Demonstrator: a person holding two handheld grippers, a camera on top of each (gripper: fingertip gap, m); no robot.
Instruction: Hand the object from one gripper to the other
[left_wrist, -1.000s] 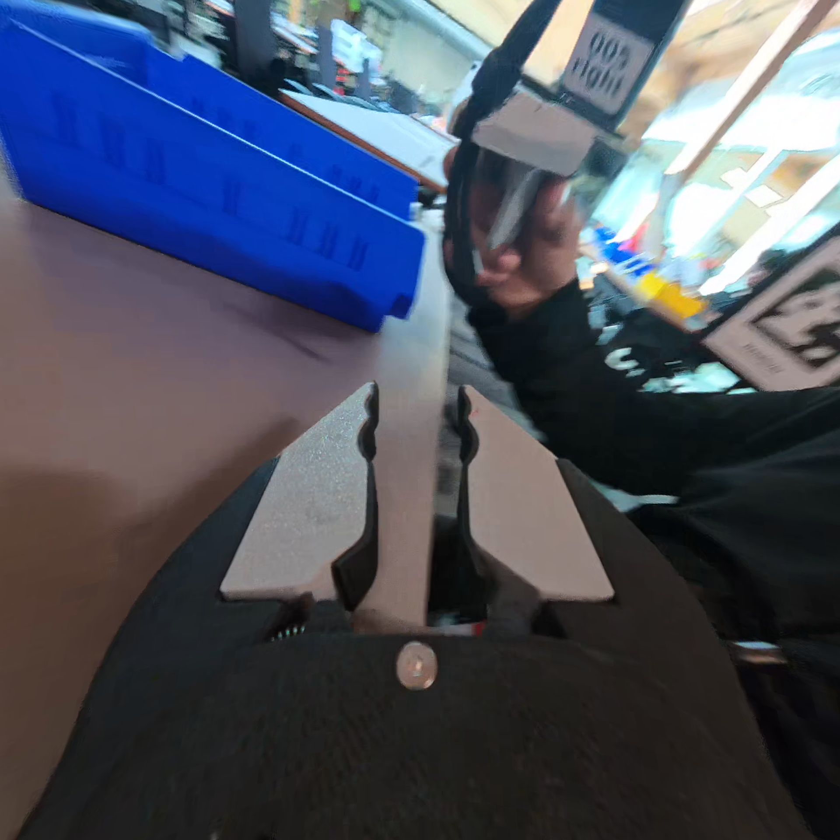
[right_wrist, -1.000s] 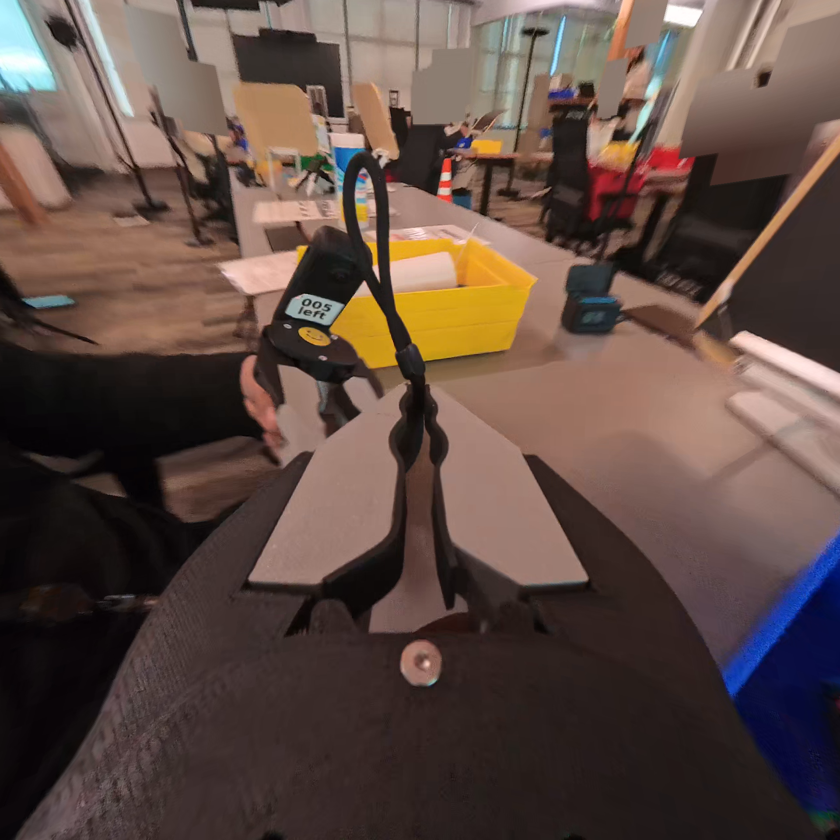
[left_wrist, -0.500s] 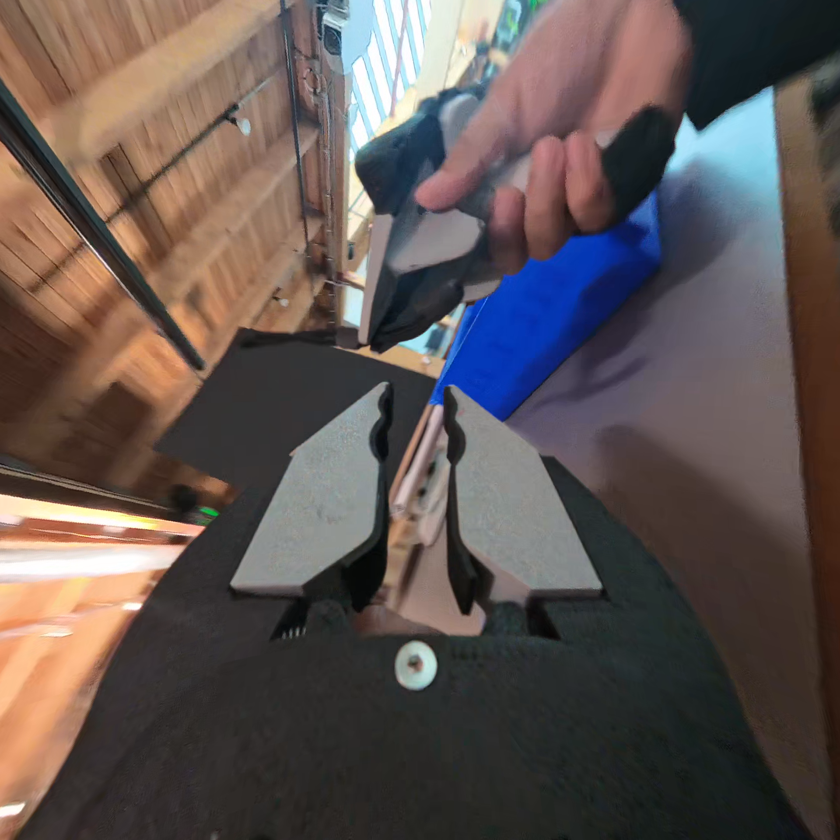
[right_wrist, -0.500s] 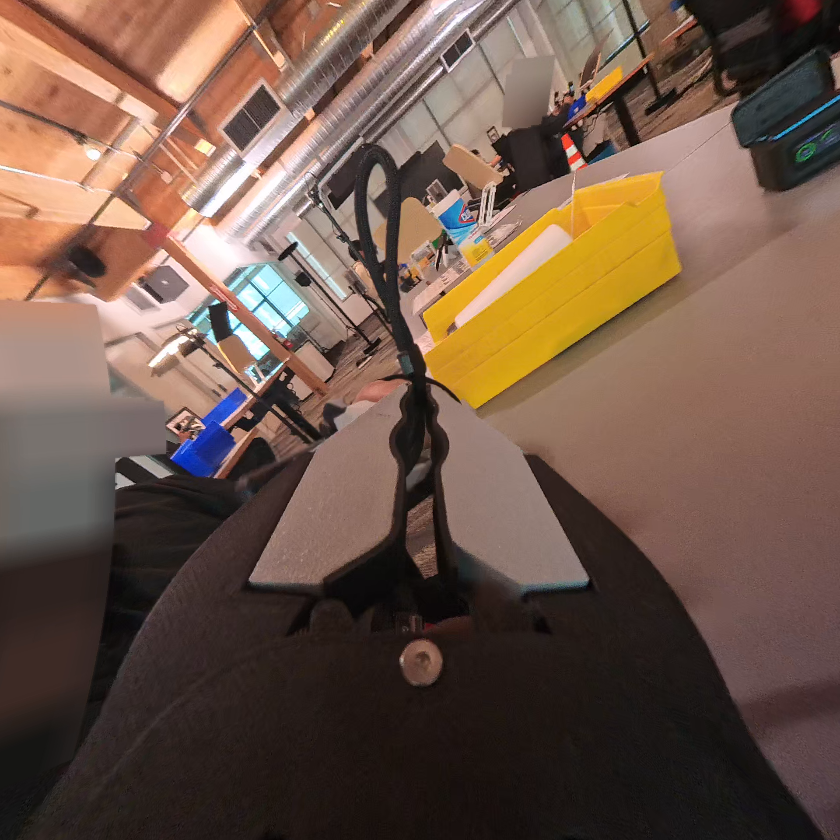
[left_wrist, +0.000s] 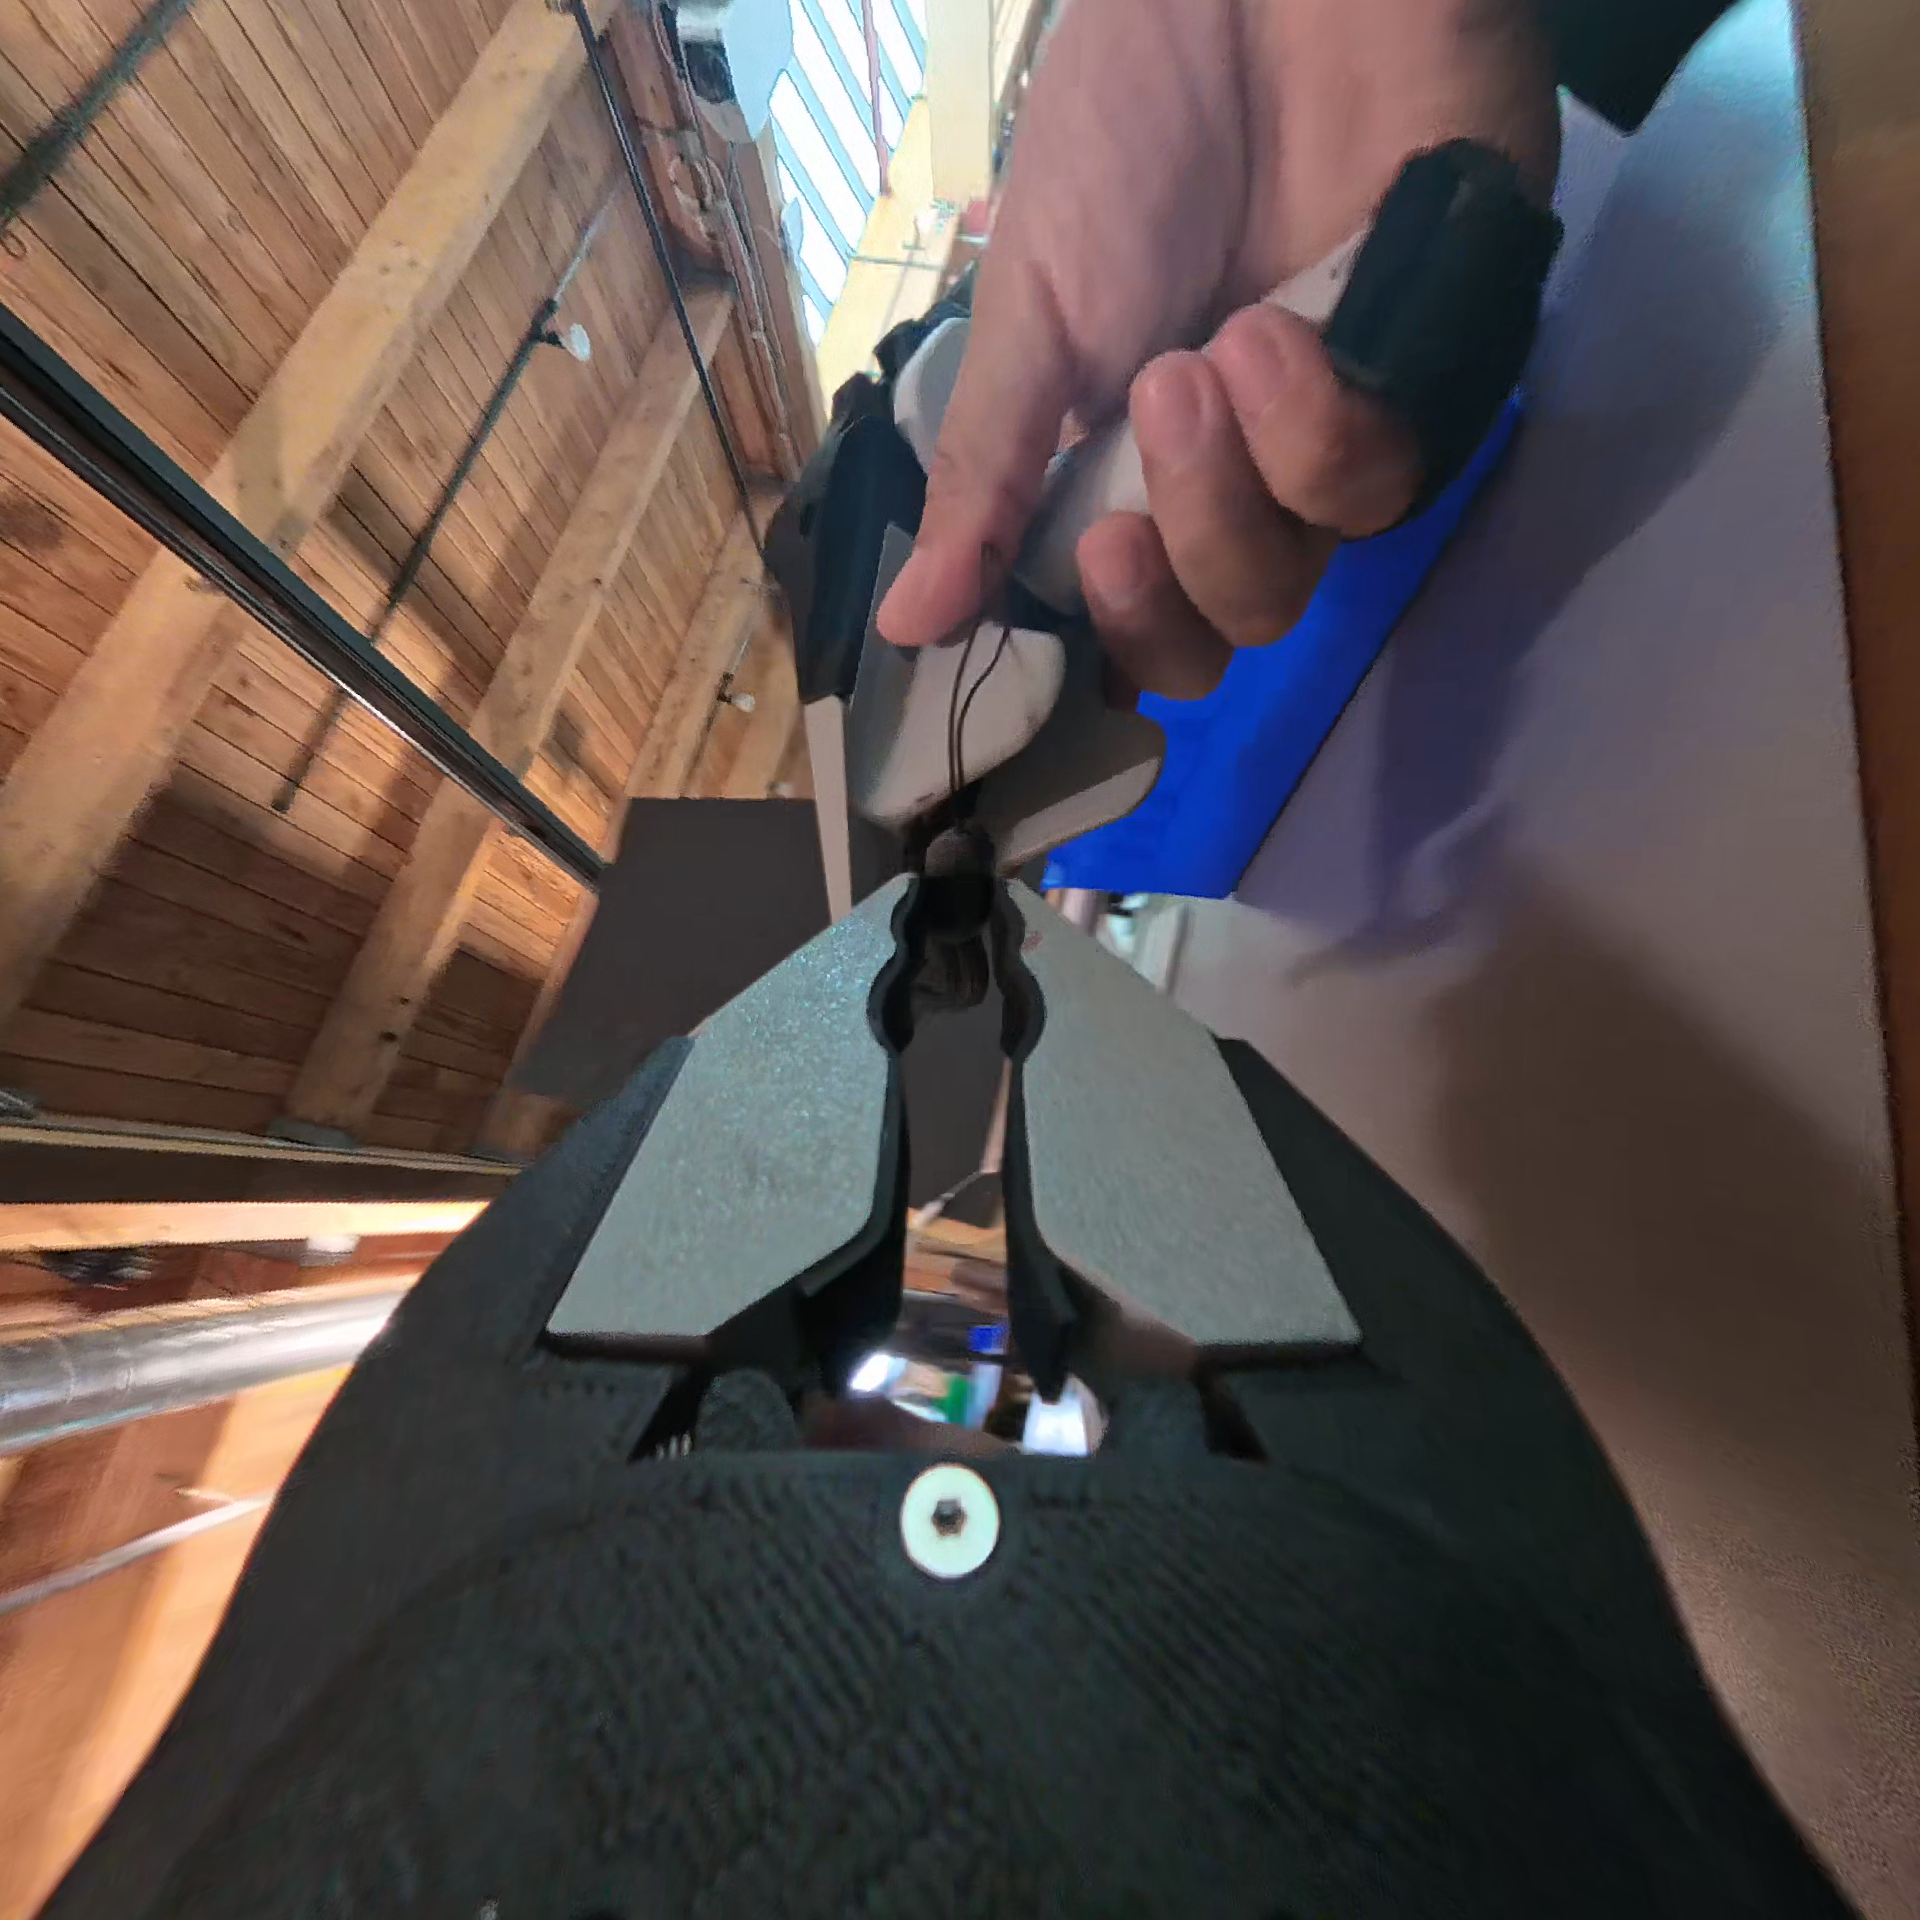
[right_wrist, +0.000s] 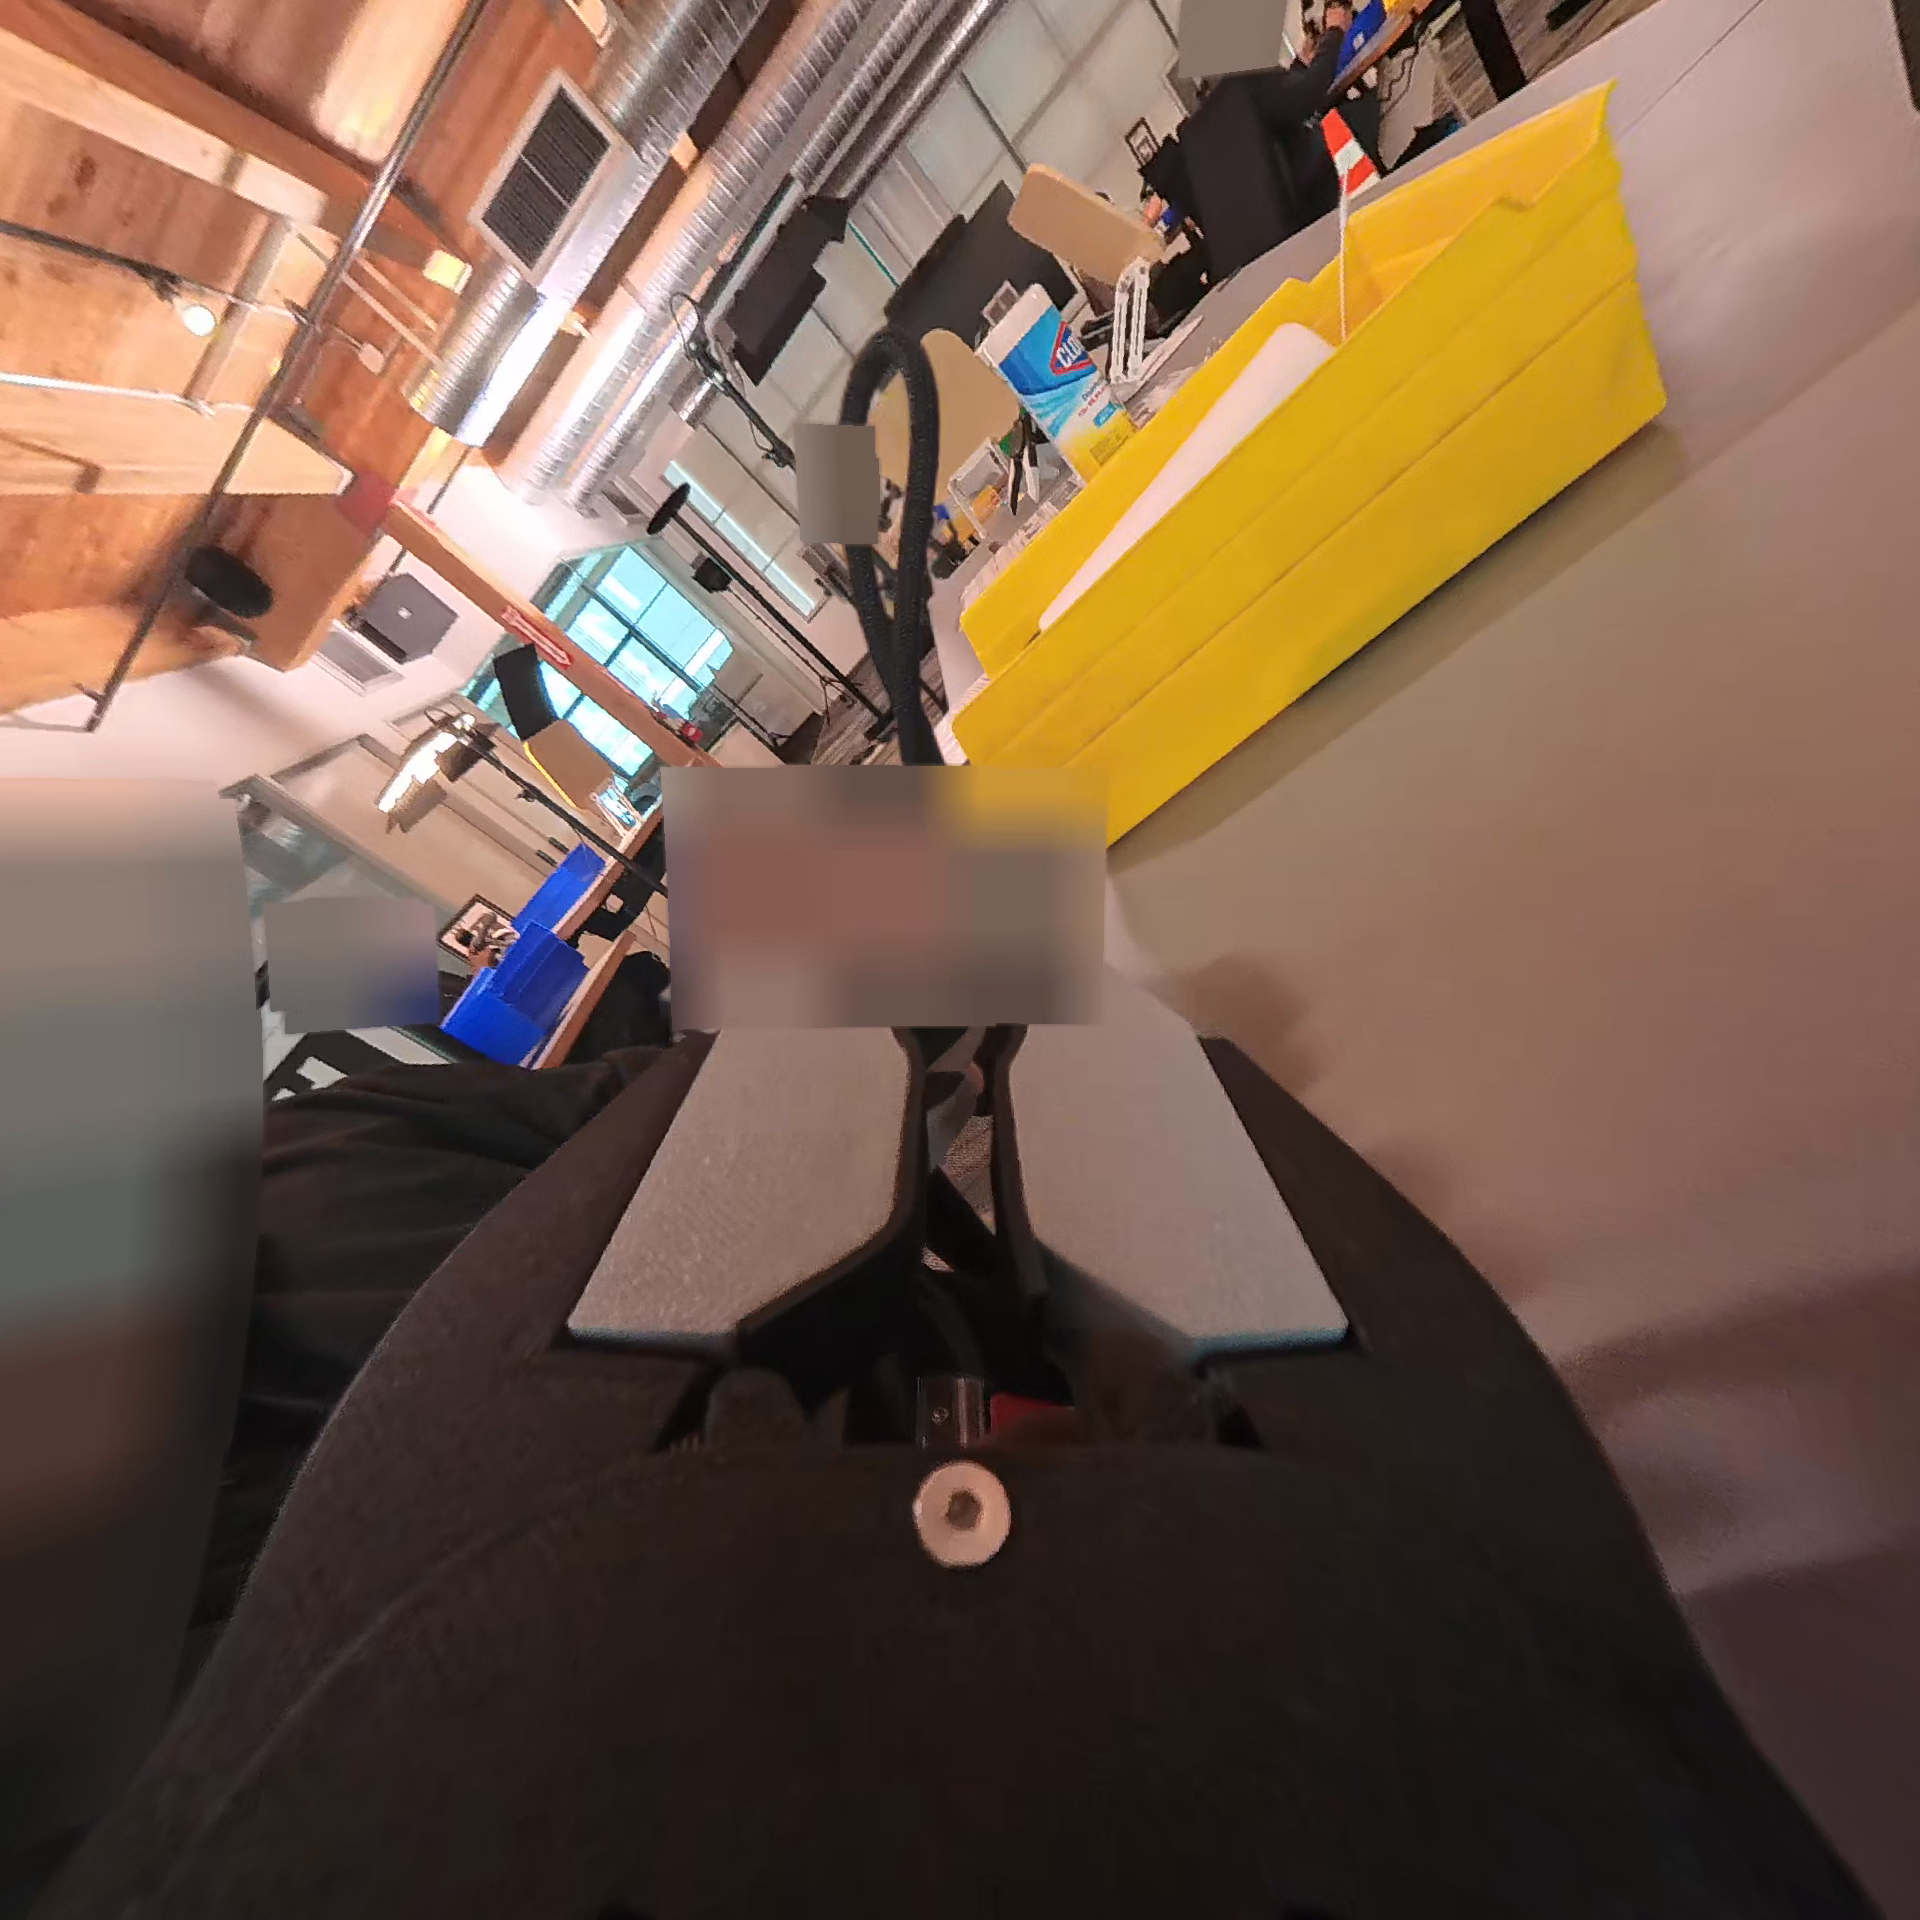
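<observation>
The object is a black braided cord loop (right_wrist: 896, 540). My right gripper (right_wrist: 956, 1039) is shut on its lower part, and the loop stands up above the fingers; a blur patch hides the fingertips. In the left wrist view the right gripper (left_wrist: 935, 821) points toward me, held by a hand (left_wrist: 1195, 312). The cord's knotted end (left_wrist: 948, 894) hangs out of its tips. My left gripper (left_wrist: 951, 920) is closed around that end, with the black knot filling the gap between its fingertips. Both grippers hold the cord, tip to tip.
A blue bin (left_wrist: 1309, 717) lies on the grey table (left_wrist: 1558, 1039) behind the hand. In the right wrist view a yellow bin (right_wrist: 1351, 540) with a white roll stands on the table (right_wrist: 1558, 987), with a wipes canister (right_wrist: 1049, 384) behind it. Both views are strongly tilted.
My left gripper has moved up to the right gripper's tips and its fingers have narrowed onto the cord's end. The right gripper keeps its hold on the cord.
</observation>
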